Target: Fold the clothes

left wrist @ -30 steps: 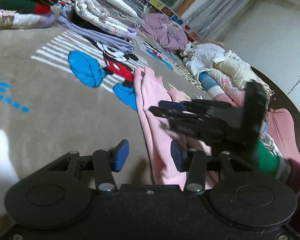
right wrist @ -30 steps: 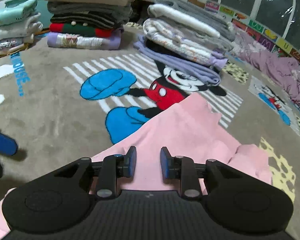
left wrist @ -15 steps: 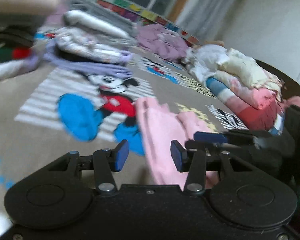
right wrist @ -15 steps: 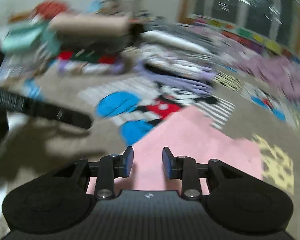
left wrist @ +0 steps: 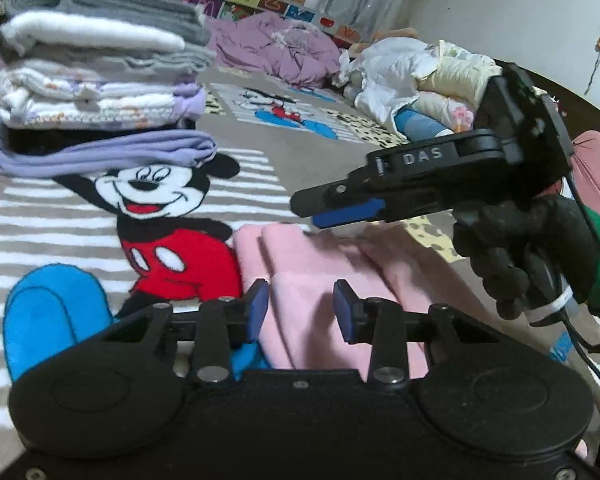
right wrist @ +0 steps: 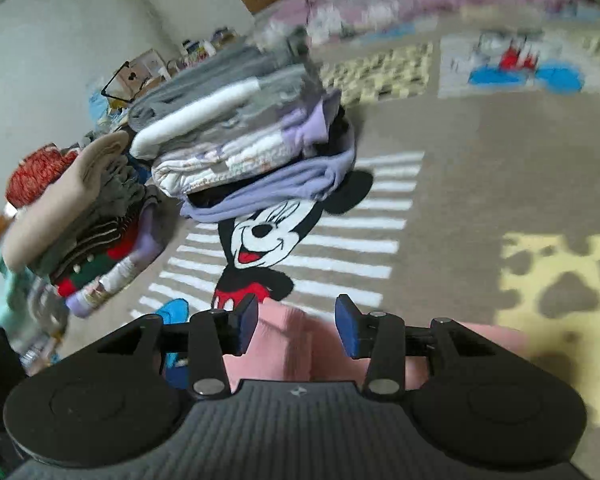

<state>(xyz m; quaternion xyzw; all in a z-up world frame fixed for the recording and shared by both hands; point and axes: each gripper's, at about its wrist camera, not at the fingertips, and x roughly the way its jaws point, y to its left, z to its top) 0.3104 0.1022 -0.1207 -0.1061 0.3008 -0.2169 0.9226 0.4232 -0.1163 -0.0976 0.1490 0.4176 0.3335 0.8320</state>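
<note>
A pink garment [left wrist: 324, 268] lies folded in long pleats on the Mickey Mouse blanket [left wrist: 160, 216]. My left gripper [left wrist: 301, 312] is open and empty, just above the garment's near end. My right gripper [left wrist: 332, 210] shows side-on in the left wrist view, hovering over the far part of the garment. In the right wrist view the right gripper [right wrist: 296, 326] is open and empty, with the pink garment [right wrist: 300, 344] below its fingers.
A stack of folded clothes [left wrist: 96, 76] stands at the back left, also in the right wrist view [right wrist: 244, 144]. A second folded stack [right wrist: 72, 216] stands left of it. Unfolded purple [left wrist: 276, 48] and white [left wrist: 412, 76] clothes lie at the back.
Both grippers have swung round to face the folded stacks. The right gripper's jaws have opened wider. The right gripper has risen above the pink garment.
</note>
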